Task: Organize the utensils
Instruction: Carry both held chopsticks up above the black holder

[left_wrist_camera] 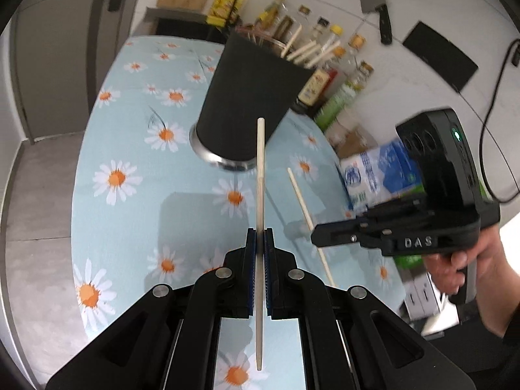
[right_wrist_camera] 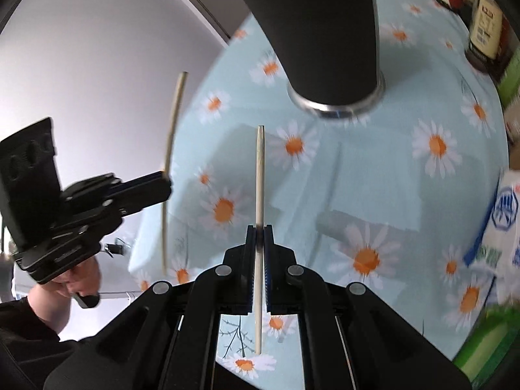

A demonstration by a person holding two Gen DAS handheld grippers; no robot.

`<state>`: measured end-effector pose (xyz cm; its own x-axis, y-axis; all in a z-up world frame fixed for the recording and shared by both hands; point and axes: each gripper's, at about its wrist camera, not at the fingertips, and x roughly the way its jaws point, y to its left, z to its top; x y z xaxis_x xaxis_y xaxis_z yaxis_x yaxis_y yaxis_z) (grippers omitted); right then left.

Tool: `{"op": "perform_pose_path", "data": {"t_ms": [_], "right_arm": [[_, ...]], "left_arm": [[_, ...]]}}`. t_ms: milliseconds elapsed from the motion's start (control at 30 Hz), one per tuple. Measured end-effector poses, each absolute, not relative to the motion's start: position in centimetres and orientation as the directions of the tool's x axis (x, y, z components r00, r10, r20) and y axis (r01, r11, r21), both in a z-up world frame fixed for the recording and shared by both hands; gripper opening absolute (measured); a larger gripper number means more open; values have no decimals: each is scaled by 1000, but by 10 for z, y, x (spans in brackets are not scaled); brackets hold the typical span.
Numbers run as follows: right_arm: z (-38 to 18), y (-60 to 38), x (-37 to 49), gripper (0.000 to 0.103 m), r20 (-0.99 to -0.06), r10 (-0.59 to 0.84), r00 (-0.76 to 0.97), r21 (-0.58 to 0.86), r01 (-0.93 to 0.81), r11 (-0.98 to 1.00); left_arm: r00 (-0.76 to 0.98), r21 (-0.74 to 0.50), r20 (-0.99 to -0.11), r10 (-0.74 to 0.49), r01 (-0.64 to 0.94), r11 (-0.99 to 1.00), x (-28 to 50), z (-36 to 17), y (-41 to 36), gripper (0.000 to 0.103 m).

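Left wrist view: left gripper (left_wrist_camera: 260, 237) is clamped tight on a chopstick (left_wrist_camera: 260, 175) at mid-length, tip pointing up-frame toward the black holder (left_wrist_camera: 250, 97) in the upper centre. Holder already has several chopsticks (left_wrist_camera: 305, 50) sticking out of its mouth, upper right of its rim. Right gripper (left_wrist_camera: 313, 235) sits at right of frame, pinching a second chopstick (left_wrist_camera: 300, 195) that slants across the daisy tablecloth (left_wrist_camera: 130, 130); a hand (left_wrist_camera: 455, 263) holds its handle.

Right wrist view: right gripper (right_wrist_camera: 260, 237) closed hard on its chopstick (right_wrist_camera: 260, 178), stick running straight up the frame centre. Holder (right_wrist_camera: 325, 32) fills the top centre, base on the cloth. Left gripper (right_wrist_camera: 167, 180) at mid left, its stick (right_wrist_camera: 172, 130) near vertical.

Judgement: both sticks are off the cloth, next is the drop into the holder. Do it well:
- go one at a time, so the grippers don't collide over the rim
- get the lower tip above the mouth, clear of the sticks already in there
- tilt the stick closer to vertical before letting go
- release only once the tip is inside; the holder looks tall and narrow-based, so don't knock it
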<state>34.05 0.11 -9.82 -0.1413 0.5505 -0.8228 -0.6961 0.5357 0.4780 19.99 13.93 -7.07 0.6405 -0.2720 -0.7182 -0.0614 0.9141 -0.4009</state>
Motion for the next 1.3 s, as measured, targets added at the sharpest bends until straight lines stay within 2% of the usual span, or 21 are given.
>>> {"op": "perform_pose_path", "data": {"t_ms": [267,533,933,1300], "right_arm": [[-68,-20,342,6,-666,735,-131,570,-725,387],[-32,-30,356,6,-506,861,-40,573,-762,302],[12,-37,405,6,-349,934,80,612,-735,292],[58,-39,426,6,-211,961,177,554,-789,267]], "left_arm": [[706,-411,-679,-203,-135,902,207,-57,130,4],[819,-427,-558,-133,-146,892,210,-19,135,4],[892,-414,-441,-99,-104,904,243,17,134,4],[940,-381,-338,-47,-91,920,279,56,152,4]]}}
